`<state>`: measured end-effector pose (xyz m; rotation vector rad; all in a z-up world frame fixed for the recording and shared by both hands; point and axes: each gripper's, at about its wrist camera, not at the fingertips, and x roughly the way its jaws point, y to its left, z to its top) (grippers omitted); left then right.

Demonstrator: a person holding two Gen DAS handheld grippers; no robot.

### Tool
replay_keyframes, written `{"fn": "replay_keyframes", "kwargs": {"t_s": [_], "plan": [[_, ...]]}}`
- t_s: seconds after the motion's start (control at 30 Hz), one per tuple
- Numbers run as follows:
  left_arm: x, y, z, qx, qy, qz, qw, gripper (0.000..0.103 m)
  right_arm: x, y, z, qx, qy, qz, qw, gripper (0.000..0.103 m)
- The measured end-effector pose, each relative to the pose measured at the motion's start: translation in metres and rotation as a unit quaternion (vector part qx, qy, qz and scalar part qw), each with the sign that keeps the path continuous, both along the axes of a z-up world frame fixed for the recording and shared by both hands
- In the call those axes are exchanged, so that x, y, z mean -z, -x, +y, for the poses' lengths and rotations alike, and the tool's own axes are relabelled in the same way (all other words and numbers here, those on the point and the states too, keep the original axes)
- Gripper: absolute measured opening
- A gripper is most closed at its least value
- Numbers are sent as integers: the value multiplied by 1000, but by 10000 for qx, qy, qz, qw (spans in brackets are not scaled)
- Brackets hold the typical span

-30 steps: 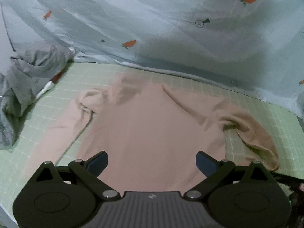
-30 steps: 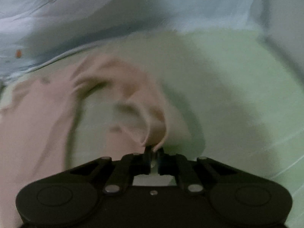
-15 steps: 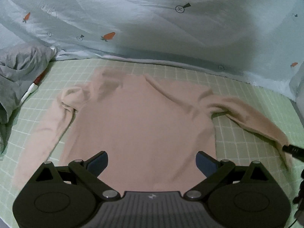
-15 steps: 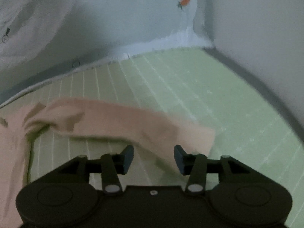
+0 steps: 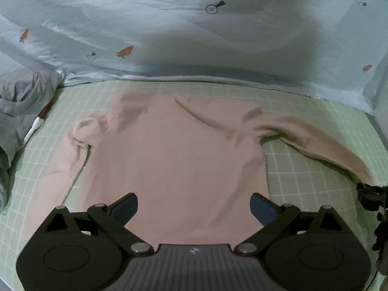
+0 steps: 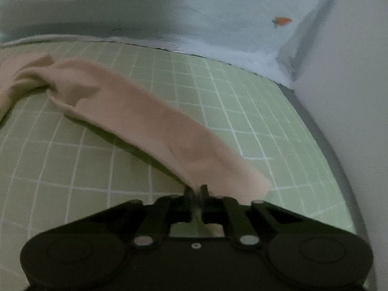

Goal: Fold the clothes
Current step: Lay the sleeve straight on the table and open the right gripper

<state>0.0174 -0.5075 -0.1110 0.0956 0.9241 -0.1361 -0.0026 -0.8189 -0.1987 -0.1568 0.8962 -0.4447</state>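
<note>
Right gripper had just been closing and pinched the cuff of the sleeve. Left gripper hung with jaws wide and empty above the hem of the sweater, which lay flat on the green mat. Carrying the cuff low across the body, without dragging the shoulder, should give a clean fold. No writing was readable.

grey clothes pile left, quilt behind

Soft matt cloth sweater
</note>
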Motion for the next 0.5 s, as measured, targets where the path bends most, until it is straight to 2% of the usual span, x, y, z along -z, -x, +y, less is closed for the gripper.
{"fn": "replay_keyframes", "kwargs": {"t_s": [0.17, 0.23, 0.27, 0.4, 0.5], "plan": [[0, 0, -4, 18, 0, 6, 10000, 98, -43, 21, -10, 126, 591, -687, 9958, 3], [1, -1, -4, 18, 5, 28, 10000, 98, -51, 29, -14, 209, 639, -821, 9944, 3], [1, -1, -4, 17, 15, 45, 10000, 98, -49, 31, -15, 218, 617, -771, 9949, 3], [0, -2, -5, 28, 81, 44, 10000, 98, -15, 36, -15, 60, 569, -58, 9983, 3], [-1, 0, -3, 29, 87, 7, 10000, 98, -8, 46, -10, 109, 379, 125, 9991, 5]]}}
